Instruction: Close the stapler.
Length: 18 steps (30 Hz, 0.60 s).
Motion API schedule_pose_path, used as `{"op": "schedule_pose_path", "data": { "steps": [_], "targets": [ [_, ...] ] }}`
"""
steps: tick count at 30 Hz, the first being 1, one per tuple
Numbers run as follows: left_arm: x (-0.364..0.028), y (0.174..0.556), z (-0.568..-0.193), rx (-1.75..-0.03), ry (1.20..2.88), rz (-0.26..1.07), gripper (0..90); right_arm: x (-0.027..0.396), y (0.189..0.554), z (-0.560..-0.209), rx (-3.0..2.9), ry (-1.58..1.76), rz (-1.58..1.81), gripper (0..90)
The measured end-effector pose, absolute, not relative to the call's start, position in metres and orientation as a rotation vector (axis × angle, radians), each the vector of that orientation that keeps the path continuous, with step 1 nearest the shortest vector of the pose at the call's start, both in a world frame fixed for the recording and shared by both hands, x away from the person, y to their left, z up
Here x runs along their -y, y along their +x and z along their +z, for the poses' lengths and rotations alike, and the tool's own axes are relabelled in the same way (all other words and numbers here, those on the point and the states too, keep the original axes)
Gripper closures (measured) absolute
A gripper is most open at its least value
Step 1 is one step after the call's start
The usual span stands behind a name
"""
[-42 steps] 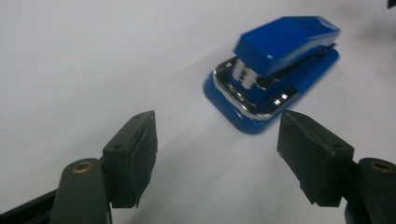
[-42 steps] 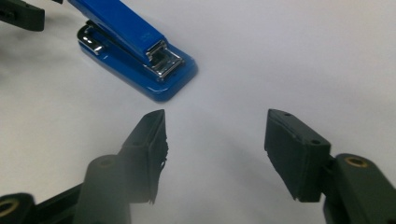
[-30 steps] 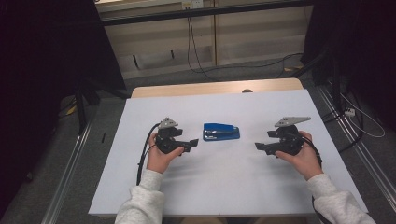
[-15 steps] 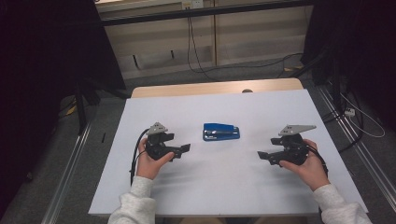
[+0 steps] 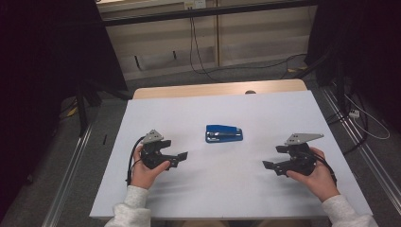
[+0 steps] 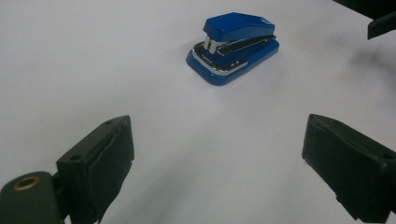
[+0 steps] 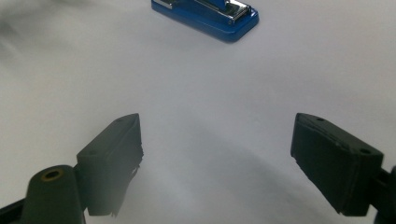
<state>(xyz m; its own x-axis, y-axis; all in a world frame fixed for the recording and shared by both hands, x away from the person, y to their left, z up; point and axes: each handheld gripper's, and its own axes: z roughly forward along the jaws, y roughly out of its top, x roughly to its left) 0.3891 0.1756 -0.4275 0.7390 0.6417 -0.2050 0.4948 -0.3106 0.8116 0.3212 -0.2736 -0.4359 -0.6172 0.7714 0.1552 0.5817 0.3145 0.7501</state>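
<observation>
A blue stapler (image 5: 224, 134) lies flat on the white board (image 5: 227, 189), near its middle. My left gripper (image 5: 179, 158) hovers to the stapler's left and nearer the person, jaws pointing right, open and empty. My right gripper (image 5: 269, 166) is at the near right, pointing left; its jaws have just been opening and hold nothing. In the left gripper view the stapler (image 6: 233, 46) sits well beyond the wide-apart jaws of that gripper (image 6: 217, 149). In the right gripper view the stapler (image 7: 208, 14) lies at the top edge, far ahead of the spread jaws of the gripper (image 7: 217, 140).
The white board covers a wooden table (image 5: 217, 88) whose far edge shows. Metal rails (image 5: 71, 189) run along the floor on both sides, and cables (image 5: 364, 118) trail at the right. The other gripper's jaw tip (image 6: 383, 23) shows in the left gripper view's top right corner.
Both hands have drawn back toward the near edge of the board and a little outward, away from the stapler. The stapler has not moved.
</observation>
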Motion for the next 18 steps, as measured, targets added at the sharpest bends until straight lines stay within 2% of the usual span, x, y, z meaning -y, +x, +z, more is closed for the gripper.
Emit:
{"op": "schedule_pose_path", "data": {
  "steps": [18],
  "targets": [
    [-0.199,0.373,-0.426,-0.880,1.965,0.232,8.1,0.277,0.308,-0.435,-2.368,1.212,1.174,14.4]
  ]
}}
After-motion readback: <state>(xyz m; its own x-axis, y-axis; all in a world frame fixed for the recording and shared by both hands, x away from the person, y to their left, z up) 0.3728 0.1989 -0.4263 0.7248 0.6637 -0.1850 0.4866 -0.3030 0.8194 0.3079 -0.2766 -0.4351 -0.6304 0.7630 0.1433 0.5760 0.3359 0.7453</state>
